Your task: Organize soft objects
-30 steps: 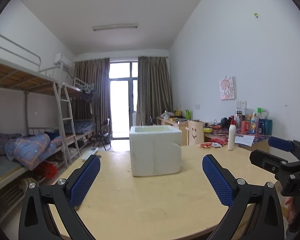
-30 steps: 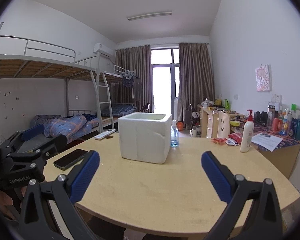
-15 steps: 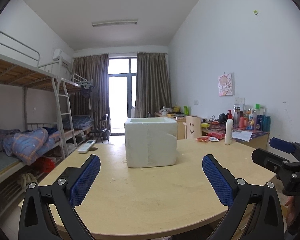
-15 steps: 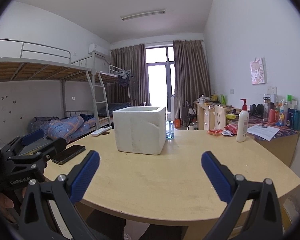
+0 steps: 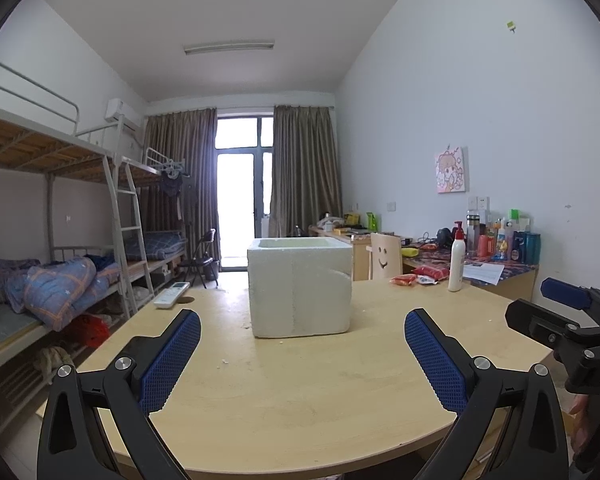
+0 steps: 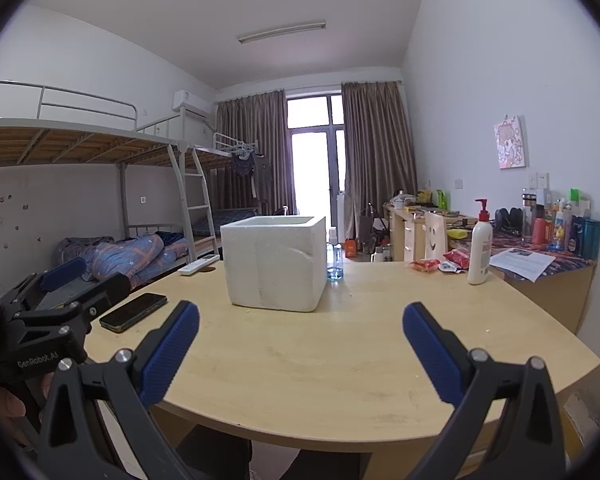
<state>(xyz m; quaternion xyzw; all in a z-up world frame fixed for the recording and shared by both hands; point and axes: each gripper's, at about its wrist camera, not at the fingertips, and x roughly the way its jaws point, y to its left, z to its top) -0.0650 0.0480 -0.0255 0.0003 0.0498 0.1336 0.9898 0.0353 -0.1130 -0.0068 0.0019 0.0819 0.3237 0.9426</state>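
A white foam box (image 5: 299, 287) (image 6: 275, 261) with an open top stands upright on the round wooden table (image 5: 300, 392) (image 6: 340, 352). Its inside is hidden from both views. My left gripper (image 5: 302, 334) hangs open over the near edge of the table, well short of the box, nothing between its blue pads. My right gripper (image 6: 300, 330) is open too, at the near edge, empty. Each gripper shows at the side of the other's view. No soft object lies on the table in either view.
A black phone (image 6: 133, 312) and a white remote (image 6: 198, 265) lie on the table's left. A small spray bottle (image 6: 333, 256) stands by the box. A lotion bottle (image 6: 480, 249) and red snack packets (image 6: 440, 262) sit at the right. Bunk beds (image 5: 60, 280) line the left wall.
Both grippers have drawn back and dropped a little, so the table and box look lower and farther off. Both stay open and empty.
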